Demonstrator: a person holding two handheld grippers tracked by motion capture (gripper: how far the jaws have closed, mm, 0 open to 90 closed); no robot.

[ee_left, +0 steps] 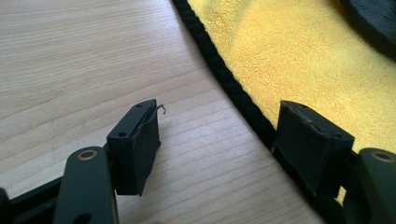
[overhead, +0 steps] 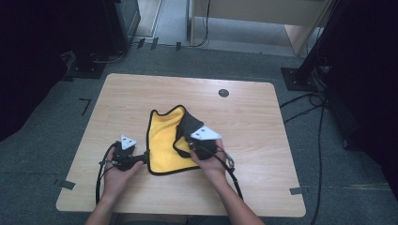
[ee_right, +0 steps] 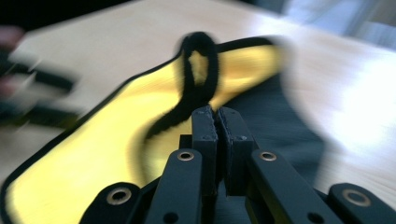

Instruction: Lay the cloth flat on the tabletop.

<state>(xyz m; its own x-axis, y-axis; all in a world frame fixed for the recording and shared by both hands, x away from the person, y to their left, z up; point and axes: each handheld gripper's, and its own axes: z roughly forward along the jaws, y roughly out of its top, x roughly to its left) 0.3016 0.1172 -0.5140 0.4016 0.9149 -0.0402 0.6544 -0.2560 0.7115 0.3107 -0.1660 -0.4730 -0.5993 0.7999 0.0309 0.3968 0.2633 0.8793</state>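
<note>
Now my right gripper pinches the cloth at its folded edge; my left gripper, jaws apart and empty, straddles the cloth's black border.

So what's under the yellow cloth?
The wooden table lies under the yellow cloth. One black-backed flap is folded over onto its yellow side. Anything else beneath stays covered.

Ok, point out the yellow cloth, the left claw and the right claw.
yellow cloth (overhead: 162, 145): high view, on its flat yellow face.
left claw (ee_left: 215, 149): left gripper view, midway between its open tips.
right claw (ee_right: 217, 116): right gripper view, where its closed tips pinch the cloth's black edge.
</note>
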